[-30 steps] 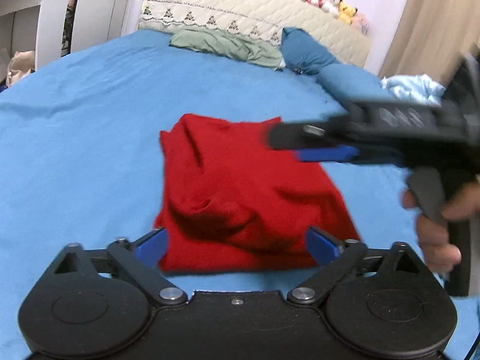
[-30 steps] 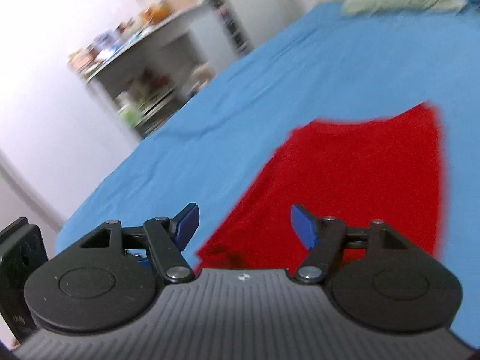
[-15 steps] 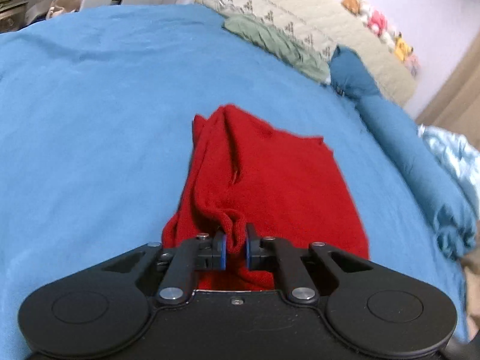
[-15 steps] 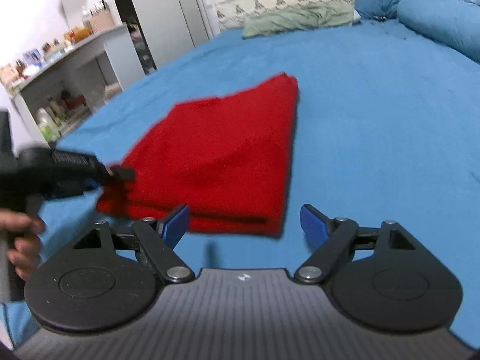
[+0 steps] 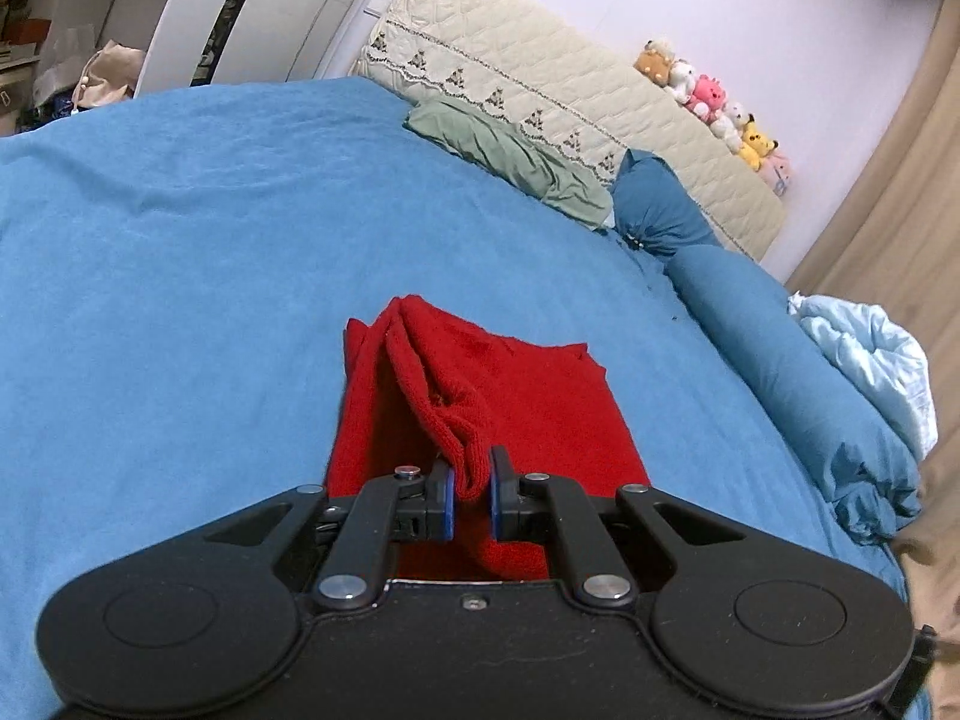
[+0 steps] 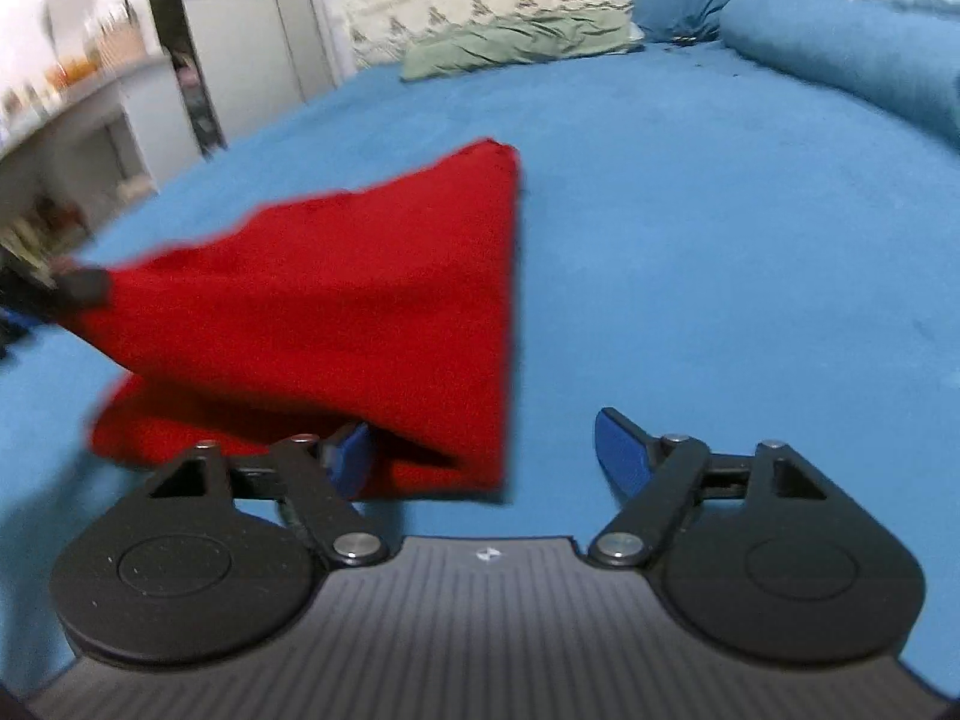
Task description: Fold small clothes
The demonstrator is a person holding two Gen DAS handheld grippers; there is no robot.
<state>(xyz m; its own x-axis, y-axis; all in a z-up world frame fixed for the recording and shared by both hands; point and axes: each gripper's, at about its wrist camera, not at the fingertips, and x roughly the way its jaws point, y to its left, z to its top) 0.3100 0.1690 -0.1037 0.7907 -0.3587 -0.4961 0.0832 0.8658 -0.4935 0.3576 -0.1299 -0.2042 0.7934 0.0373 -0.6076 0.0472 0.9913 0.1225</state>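
Partly blurred red cloth [image 6: 336, 312]; left gripper [image 5: 471, 498] jaws hide pinched corner.

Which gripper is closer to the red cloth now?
Left. The left gripper is shut on the red cloth; the right gripper, jaws closing, straddles its near corner without pressing.

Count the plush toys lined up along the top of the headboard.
5 that I can make out, in a row on the headboard, at its right end: tan, white, pink, white, yellow. More may be hidden behind them.
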